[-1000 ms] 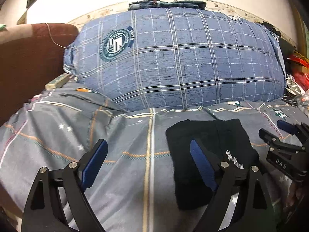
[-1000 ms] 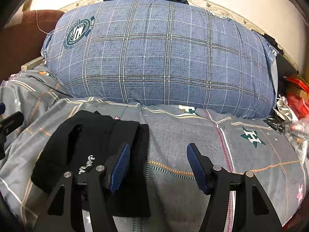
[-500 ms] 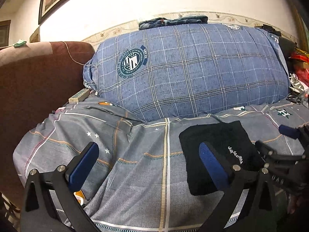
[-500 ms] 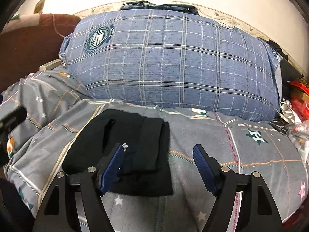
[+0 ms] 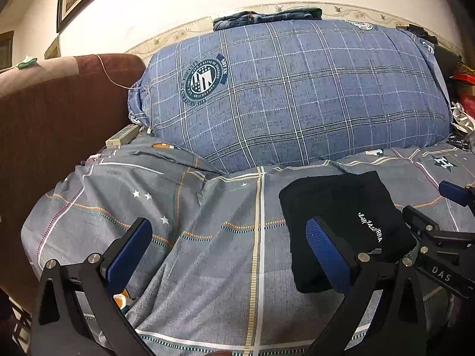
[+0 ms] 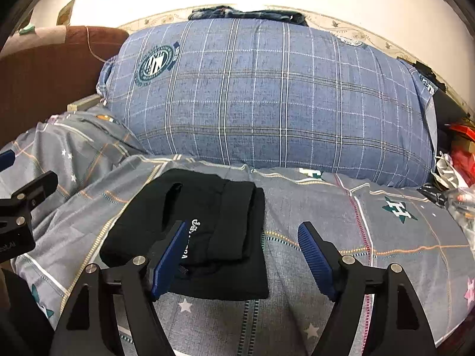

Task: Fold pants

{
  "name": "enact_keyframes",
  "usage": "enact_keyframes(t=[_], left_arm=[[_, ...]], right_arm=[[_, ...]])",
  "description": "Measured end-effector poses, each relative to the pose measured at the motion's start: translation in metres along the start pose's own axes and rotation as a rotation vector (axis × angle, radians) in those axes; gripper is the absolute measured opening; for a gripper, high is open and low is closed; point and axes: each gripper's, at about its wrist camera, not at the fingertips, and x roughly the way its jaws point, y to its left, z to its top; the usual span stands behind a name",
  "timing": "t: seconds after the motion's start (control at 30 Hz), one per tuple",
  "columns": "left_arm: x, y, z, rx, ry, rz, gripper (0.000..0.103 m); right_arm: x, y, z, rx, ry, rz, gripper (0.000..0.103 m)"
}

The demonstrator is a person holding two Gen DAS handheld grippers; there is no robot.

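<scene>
The black pants (image 5: 341, 216) lie folded into a small rectangle on the grey patterned bedspread (image 5: 207, 222), white lettering facing up. They also show in the right wrist view (image 6: 204, 228). My left gripper (image 5: 228, 252) is open and empty, held above the bedspread to the left of the pants. My right gripper (image 6: 243, 255) is open and empty, held above the pants' right edge. The right gripper shows at the right edge of the left wrist view (image 5: 436, 237).
A large blue plaid bundle (image 5: 297, 95) stands behind the pants, with folded jeans (image 5: 267, 16) on top. A brown sofa arm (image 5: 44, 118) is at the left. Red and white clutter (image 6: 457, 160) sits at the far right.
Both grippers have pulled back and up from the folded pants, which now look smaller and farther away. The pants have stayed in place.
</scene>
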Motion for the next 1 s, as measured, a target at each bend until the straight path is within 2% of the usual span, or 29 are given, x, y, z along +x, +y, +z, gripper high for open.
enact_keyframes(t=[0.2,0.47,0.7,1.0], left_arm=[[0.02,0.002,-0.012,-0.03,0.066,-0.026,0.103],[0.047,0.011,-0.027,-0.066,0.157,-0.005,0.103],[0.053,0.026,-0.031,-0.102,0.159,0.044,0.103],[0.051,0.03,-0.027,-0.088,0.121,0.053,0.103]], right_arm=[[0.01,0.013,-0.005,-0.052,0.038,-0.018,0.078],[0.027,0.031,-0.008,-0.11,0.128,0.018,0.078],[0.032,0.054,-0.007,-0.158,0.139,0.041,0.078],[0.039,0.055,0.007,-0.068,0.17,0.086,0.078]])
